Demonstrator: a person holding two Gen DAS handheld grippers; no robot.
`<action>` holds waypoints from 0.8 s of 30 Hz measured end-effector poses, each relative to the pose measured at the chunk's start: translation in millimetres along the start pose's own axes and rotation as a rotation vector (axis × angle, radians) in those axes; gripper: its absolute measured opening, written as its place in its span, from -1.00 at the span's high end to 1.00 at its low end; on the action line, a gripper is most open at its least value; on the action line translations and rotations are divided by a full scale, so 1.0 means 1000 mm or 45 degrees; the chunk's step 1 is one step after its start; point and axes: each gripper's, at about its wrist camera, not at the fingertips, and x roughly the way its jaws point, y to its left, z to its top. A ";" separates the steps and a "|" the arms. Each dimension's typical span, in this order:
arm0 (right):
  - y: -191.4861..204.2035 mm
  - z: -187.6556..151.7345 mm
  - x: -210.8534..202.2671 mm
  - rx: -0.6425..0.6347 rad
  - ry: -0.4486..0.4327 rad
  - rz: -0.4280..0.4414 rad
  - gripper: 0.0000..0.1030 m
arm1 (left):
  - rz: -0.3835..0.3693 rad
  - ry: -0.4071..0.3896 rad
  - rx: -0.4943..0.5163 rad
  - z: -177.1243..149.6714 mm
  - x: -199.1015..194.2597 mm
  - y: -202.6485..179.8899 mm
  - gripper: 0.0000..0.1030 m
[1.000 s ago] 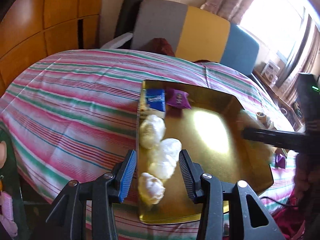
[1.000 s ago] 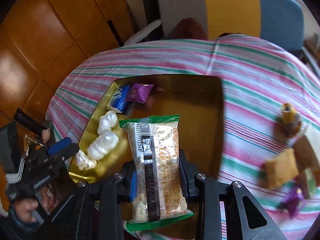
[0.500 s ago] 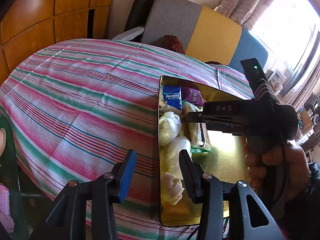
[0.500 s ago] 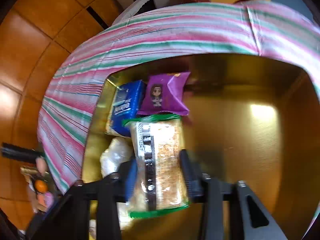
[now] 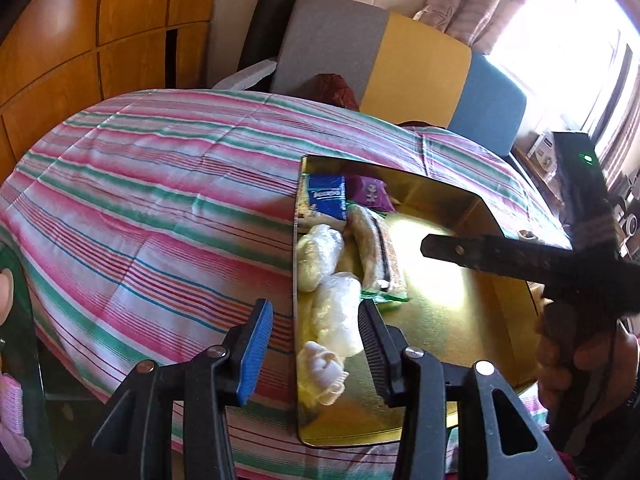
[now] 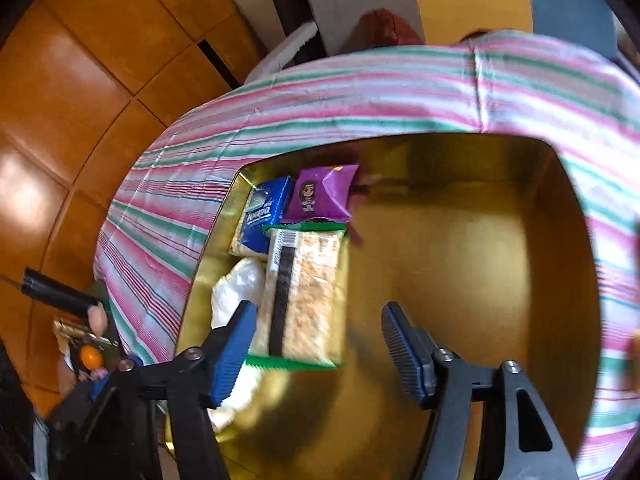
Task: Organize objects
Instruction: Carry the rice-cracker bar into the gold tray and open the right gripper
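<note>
My left tongs are hanging part open and empty over the near edge of the gold tray on the striped tabletop. My right tongs are just spreading, pads off the snack bar, which is lying flat in the tray: clear wrapper, green ends, barcode strip, crumbly golden filling, beside white bundles.

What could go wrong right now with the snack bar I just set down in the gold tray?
The right gripper has just been opening, and the snack bar lies between its fingers, close to the left one. Pulling back crookedly could drag it. The bar also sits against the white bags and the purple packet, so a nudge may disturb them. The left gripper hangs over the gold tray edge and could bump it.
</note>
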 end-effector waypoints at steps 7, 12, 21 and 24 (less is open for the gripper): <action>-0.008 -0.025 -0.038 -0.117 -0.078 -0.092 -0.54 | -0.018 -0.013 0.063 -0.003 -0.005 -0.018 0.13; -0.026 -0.040 -0.064 -0.157 -0.131 -0.148 -0.60 | -0.032 -0.005 0.105 -0.006 -0.006 -0.032 0.13; -0.098 -0.053 -0.126 -0.064 -0.241 -0.324 -0.62 | -0.056 0.017 0.199 -0.010 -0.004 -0.062 0.13; -0.132 -0.056 -0.149 0.002 -0.277 -0.406 -0.63 | -0.062 0.021 0.238 -0.009 -0.004 -0.074 0.13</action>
